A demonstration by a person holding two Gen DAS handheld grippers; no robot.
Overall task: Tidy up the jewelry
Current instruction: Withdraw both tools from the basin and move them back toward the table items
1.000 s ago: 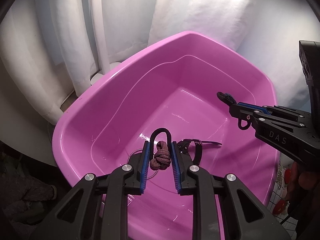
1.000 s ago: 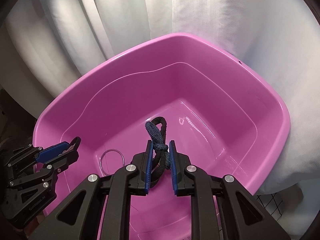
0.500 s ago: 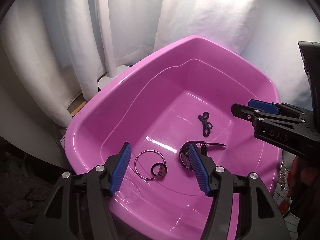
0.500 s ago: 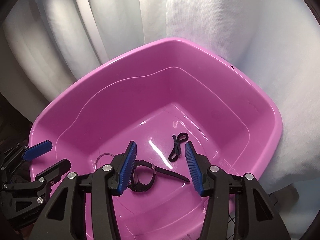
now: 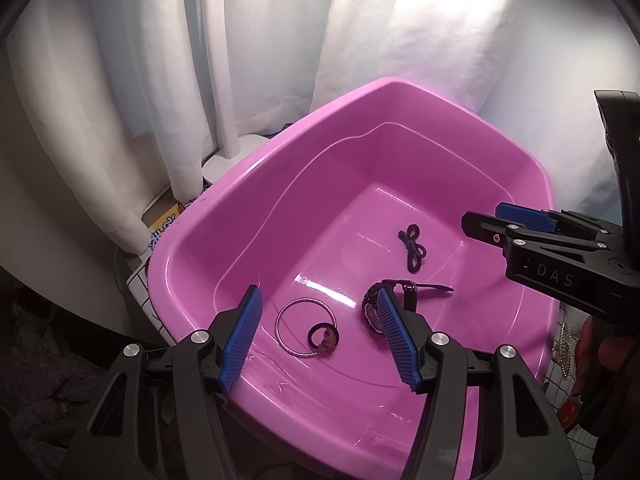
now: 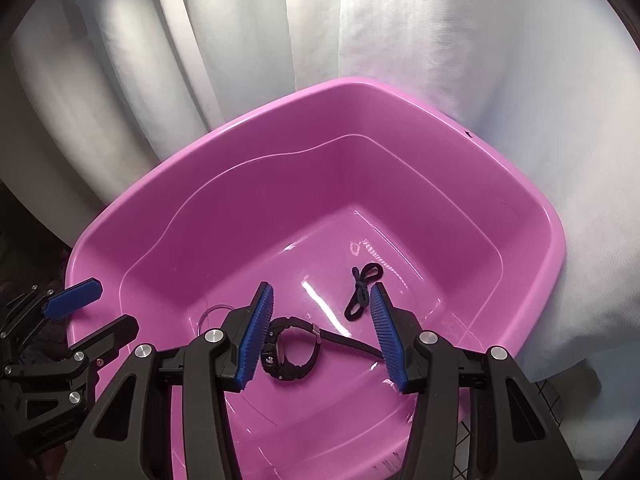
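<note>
A pink plastic tub [image 5: 224,216] [image 6: 532,208] holds the jewelry on its floor. A black wristwatch [image 5: 404,294] [image 6: 290,350], a dark knotted cord bracelet [image 5: 412,246] [image 6: 362,290], a thin metal bangle [image 5: 306,328] [image 6: 210,314] and a small black ring with a brown knot [image 5: 324,338] lie inside. My left gripper [image 5: 320,340] is open and empty above the near rim. My right gripper [image 6: 320,336] is open and empty above the watch; it also shows in the left wrist view [image 5: 516,226].
White curtains [image 5: 168,80] [image 6: 440,32] hang behind the tub. A white lamp base [image 5: 228,162] stands behind its left corner. A gridded surface with small trinkets [image 5: 564,348] shows at the right of the tub.
Both grippers opened and let go: the brown-knotted ring and the dark cord bracelet dropped to the tub floor. Both grippers have since pulled back and up from the tub.
</note>
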